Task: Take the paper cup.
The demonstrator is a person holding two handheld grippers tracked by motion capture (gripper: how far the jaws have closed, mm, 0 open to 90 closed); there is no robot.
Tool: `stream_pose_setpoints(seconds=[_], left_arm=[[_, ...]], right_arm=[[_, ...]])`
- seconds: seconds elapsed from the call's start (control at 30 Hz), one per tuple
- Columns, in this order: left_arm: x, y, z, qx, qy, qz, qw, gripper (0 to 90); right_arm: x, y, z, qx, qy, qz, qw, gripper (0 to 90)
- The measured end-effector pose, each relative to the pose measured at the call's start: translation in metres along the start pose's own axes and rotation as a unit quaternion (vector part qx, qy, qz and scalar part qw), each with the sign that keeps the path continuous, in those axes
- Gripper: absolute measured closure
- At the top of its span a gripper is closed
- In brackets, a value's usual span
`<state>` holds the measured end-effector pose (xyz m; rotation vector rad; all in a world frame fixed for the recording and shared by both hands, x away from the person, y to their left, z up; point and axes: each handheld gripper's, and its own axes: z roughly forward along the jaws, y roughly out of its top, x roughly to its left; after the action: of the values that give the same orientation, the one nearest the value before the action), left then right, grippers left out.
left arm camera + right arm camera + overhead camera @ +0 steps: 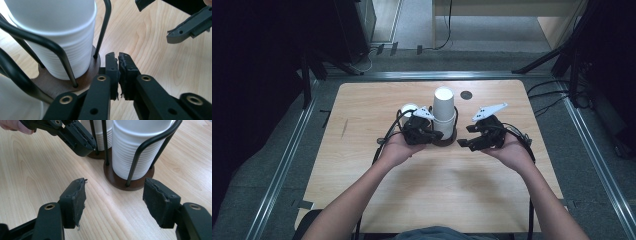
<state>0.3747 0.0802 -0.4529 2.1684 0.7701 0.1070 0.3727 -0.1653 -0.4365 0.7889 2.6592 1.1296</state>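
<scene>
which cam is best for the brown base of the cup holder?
Right gripper view: the brown base lies whole between the open right tongs, wire legs set into it. Left gripper view gives a close partial edge beside the shut left tongs. High view shows a dark sliver under the cups.

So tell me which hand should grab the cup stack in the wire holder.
Probably the right: its tongs are open, facing the cup stack in the wire holder. The left tongs are closed beside the holder's base.
</scene>
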Motion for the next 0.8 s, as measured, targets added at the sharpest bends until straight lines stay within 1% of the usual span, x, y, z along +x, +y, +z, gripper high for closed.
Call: stream_pose_setpoints(seconds=[0.07, 0.1, 0.13, 0.2, 0.27, 0.3, 0.33, 0.4, 0.5, 0.57, 0.63, 0.7, 0.77, 0.8], left_arm=[[0.0, 0.003, 0.0, -0.002, 0.004, 0.001, 1.0, 88.9], [0.001, 0.004, 0.0, -0.001, 0.002, 0.0, 1.0, 89.2], [0.001, 0.005, 0.0, -0.002, 0.004, 0.0, 1.0, 89.3], [0.002, 0.007, 0.001, -0.003, 0.007, -0.003, 1.0, 89.5], [0.003, 0.008, 0.002, -0.007, 0.007, -0.01, 0.9999, 89.6], [0.002, 0.009, 0.002, -0.008, 0.012, -0.009, 0.9999, 89.7], [0.003, 0.01, 0.003, -0.009, 0.015, -0.008, 0.9998, 89.7], [0.004, 0.009, 0.004, -0.011, 0.019, -0.016, 0.9996, 89.6], [0.005, 0.01, 0.005, -0.008, 0.037, -0.03, 0.9988, 89.7], [0.002, 0.011, 0.006, -0.016, 0.045, -0.037, 0.9982, 89.7], [-0.001, 0.011, 0.008, -0.019, 0.058, -0.034, 0.9976, 89.8], [-0.003, 0.01, 0.01, -0.018, 0.067, -0.029, 0.9972, 89.8], [-0.003, 0.009, 0.012, -0.02, 0.068, -0.026, 0.9971, 89.8], [-0.002, 0.009, 0.012, -0.018, 0.069, -0.028, 0.9971, 89.7]], right_arm=[[-0.002, 0.004, -0.001, 0.002, 0.0, 0.002, 1.0, 35.0], [-0.002, 0.006, -0.001, 0.005, -0.003, 0.004, 1.0, 35.1], [-0.003, 0.009, -0.002, 0.006, -0.006, 0.004, 1.0, 35.1], [-0.005, 0.013, -0.004, 0.001, -0.004, 0.007, 1.0, 35.1], [-0.006, 0.017, -0.006, -0.002, -0.006, 0.013, 0.9999, 35.1], [-0.007, 0.019, -0.007, -0.003, -0.004, 0.013, 0.9999, 35.0], [-0.008, 0.022, -0.008, -0.004, -0.007, 0.012, 0.9999, 35.0], [-0.01, 0.027, -0.01, -0.005, -0.005, 0.011, 0.9999, 35.0], [-0.013, 0.034, -0.012, -0.005, -0.009, 0.01, 0.9999, 35.0], [-0.016, 0.039, -0.012, -0.008, -0.011, 0.011, 0.9998, 35.0], [-0.019, 0.044, -0.012, -0.009, -0.015, 0.013, 0.9998, 34.6], [-0.021, 0.048, -0.012, -0.011, -0.015, 0.014, 0.9997, 34.3], [-0.022, 0.053, -0.011, -0.014, -0.016, 0.014, 0.9997, 34.0], [-0.023, 0.057, -0.011, -0.014, -0.016, 0.015, 0.9997, 33.6]])
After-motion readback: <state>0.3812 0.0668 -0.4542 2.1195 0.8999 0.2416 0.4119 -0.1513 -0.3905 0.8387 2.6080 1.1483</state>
